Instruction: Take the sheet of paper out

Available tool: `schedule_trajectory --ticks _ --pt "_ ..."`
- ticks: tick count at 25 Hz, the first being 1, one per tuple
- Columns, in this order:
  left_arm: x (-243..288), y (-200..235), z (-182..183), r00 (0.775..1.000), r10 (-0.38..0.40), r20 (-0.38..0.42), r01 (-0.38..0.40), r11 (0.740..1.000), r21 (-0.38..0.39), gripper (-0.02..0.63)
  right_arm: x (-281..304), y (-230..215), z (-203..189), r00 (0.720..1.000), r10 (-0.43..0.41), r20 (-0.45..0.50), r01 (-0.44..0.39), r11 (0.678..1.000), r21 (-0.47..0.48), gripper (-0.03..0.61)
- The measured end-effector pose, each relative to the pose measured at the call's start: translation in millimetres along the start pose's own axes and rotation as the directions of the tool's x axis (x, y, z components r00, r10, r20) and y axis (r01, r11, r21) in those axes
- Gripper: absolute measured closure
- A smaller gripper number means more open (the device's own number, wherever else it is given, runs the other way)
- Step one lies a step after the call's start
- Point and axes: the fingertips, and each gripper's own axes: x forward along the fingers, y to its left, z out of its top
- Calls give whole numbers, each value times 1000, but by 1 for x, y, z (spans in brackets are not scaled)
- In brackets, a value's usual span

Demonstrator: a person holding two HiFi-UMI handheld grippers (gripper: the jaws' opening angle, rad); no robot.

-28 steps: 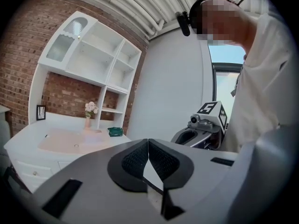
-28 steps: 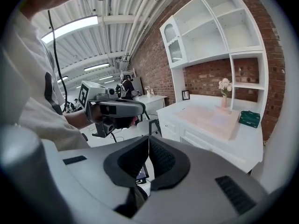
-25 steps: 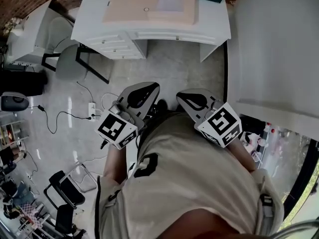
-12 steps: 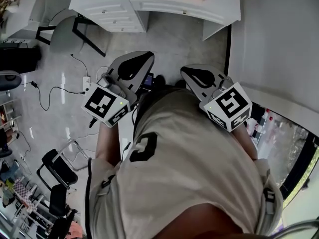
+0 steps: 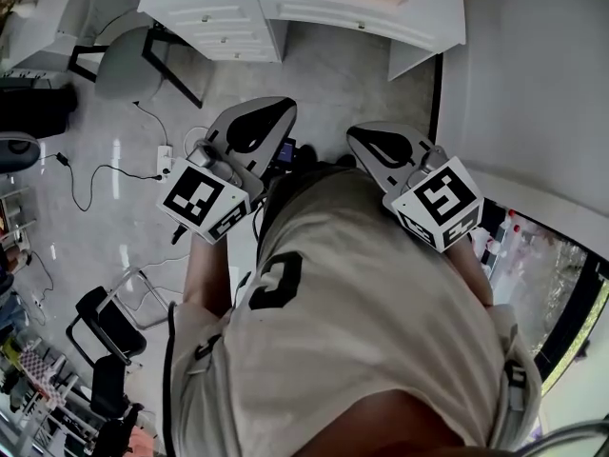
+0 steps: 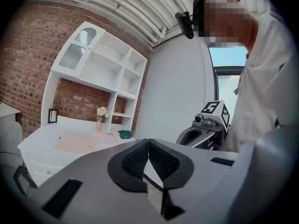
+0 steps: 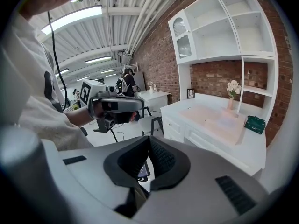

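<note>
A white desk (image 5: pixel 314 12) stands ahead across the floor, a pink mat (image 7: pixel 212 118) on its top. On the mat's right part lies a paler sheet of paper (image 7: pixel 232 122). My left gripper (image 5: pixel 276 112) and right gripper (image 5: pixel 362 136) are held side by side at waist height, well short of the desk, both pointing toward it. In the left gripper view the left gripper (image 6: pixel 148 141) is shut with nothing between its pads. The right gripper (image 7: pixel 148 139) is likewise shut and empty. Each gripper view shows the other gripper beside it.
A green box (image 7: pixel 256 124) and a vase of flowers (image 7: pixel 232 88) stand on the desk under white shelves (image 7: pixel 224 36). A grey chair (image 5: pixel 128 65) stands left of the desk. Cables and a power strip (image 5: pixel 164 160) lie on the floor. A white wall (image 5: pixel 533 84) runs along the right.
In the head view the desk has slid up to the top edge and both grippers sit higher in the picture. Both grippers stay shut and empty.
</note>
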Motion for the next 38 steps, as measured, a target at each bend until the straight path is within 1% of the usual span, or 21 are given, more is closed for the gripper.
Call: schedule_trajectory --ticks 5,8,12,17,23,28,33,38 --pt "1 -5 -14 1000 -3 -19 3 1000 -8 595 12 8 -4 999 26 -20 -25 1000 4 552" --pt "7 -10 -21 999 -12 -35 13 1000 24 595 20 11 -7 998 45 -34 -45 999 -3 552" --pt "2 -3 -20 999 5 -48 -2 999 50 595 34 17 -4 997 70 -42 -70 998 2 552" --pt "-10 15 -18 997 65 -45 -63 997 42 595 52 20 4 991 119 -55 -121 992 -23 552" --pt "-22 39 -18 988 151 -34 -152 988 -29 595 74 20 17 978 192 -80 -197 978 -72 552" --pt "-4 55 -23 976 206 -69 -211 975 -71 595 81 -8 27 971 226 -78 -231 970 -76 552" --pt "38 71 -6 975 210 -77 -214 975 -54 595 82 -48 42 969 239 -68 -244 966 -80 552" --pt "79 82 1 975 200 -99 -207 976 -62 595 80 -86 46 969 241 -60 -245 968 -58 552"
